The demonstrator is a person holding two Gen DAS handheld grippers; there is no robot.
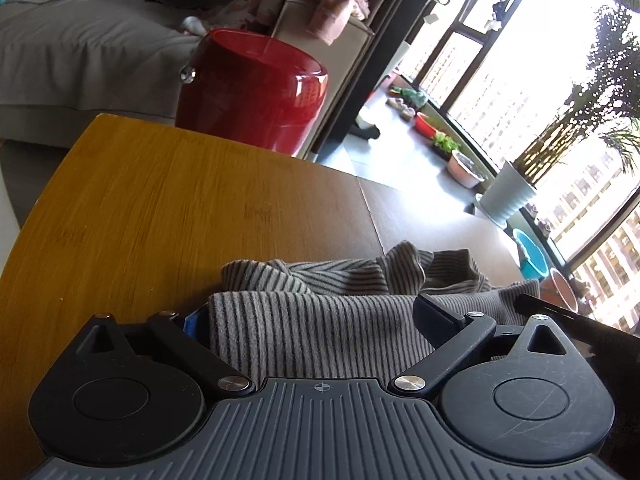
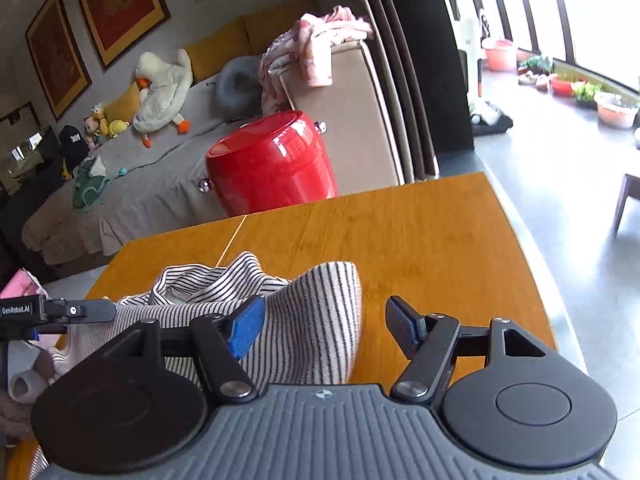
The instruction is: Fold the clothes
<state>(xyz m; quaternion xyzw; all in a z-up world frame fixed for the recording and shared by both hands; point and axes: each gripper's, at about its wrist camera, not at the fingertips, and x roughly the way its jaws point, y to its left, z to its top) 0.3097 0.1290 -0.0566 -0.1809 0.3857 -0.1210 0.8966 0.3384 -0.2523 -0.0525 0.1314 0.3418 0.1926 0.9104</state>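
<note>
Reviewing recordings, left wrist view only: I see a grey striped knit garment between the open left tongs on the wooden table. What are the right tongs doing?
Observer: The right tongs are open and clamp nothing.
Operator: Where do they sit relative to the cloth?
Observer: Their blue-padded left finger overlaps a raised fold of the striped knit garment. The other finger is over the bare wooden table.

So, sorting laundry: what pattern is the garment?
Thin dark stripes on pale fabric, clearest in the right wrist view.
</note>
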